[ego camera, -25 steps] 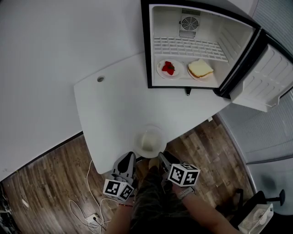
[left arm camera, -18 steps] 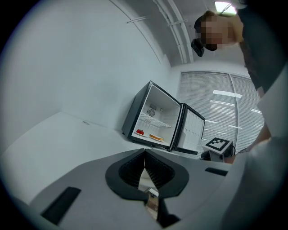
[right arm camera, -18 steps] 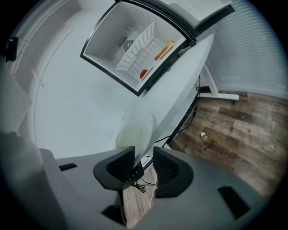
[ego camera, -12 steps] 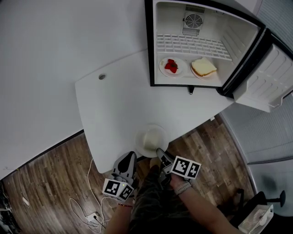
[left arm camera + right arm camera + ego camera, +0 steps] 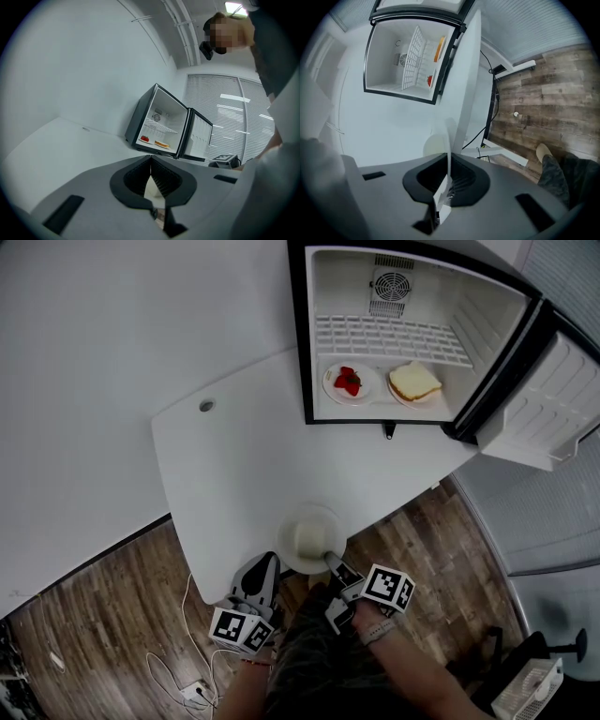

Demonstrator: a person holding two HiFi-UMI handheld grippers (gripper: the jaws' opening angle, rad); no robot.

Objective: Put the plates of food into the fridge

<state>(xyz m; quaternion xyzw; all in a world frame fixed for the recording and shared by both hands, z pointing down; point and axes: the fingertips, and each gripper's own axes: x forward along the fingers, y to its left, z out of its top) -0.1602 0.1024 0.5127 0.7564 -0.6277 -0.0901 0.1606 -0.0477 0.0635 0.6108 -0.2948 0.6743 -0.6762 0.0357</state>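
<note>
A white plate (image 5: pixel 302 524) with a pale block of food (image 5: pixel 308 539) sits at the near edge of the white table (image 5: pixel 234 465). My right gripper (image 5: pixel 330 562) is at its near rim, its jaws closing on it. In the right gripper view the rim (image 5: pixel 449 136) stands edge-on between the pads of the right gripper (image 5: pixel 449 161). My left gripper (image 5: pixel 265 564) hangs shut and empty off the table's edge, left of the plate; the left gripper (image 5: pixel 151 159) faces the open fridge (image 5: pixel 161 126). On the floor of the fridge (image 5: pixel 394 296) lie a strawberry plate (image 5: pixel 350 382) and a bread plate (image 5: pixel 413 383).
The fridge door (image 5: pixel 544 399) swings out to the right, and a wire shelf (image 5: pixel 389 334) spans the fridge above the two plates. A cable hole (image 5: pixel 205 405) marks the table's far left. Cables and a socket strip (image 5: pixel 197 692) lie on the wooden floor.
My right gripper has moved forward to the plate's near rim and its jaws have come together on it. The left gripper has stayed put.
</note>
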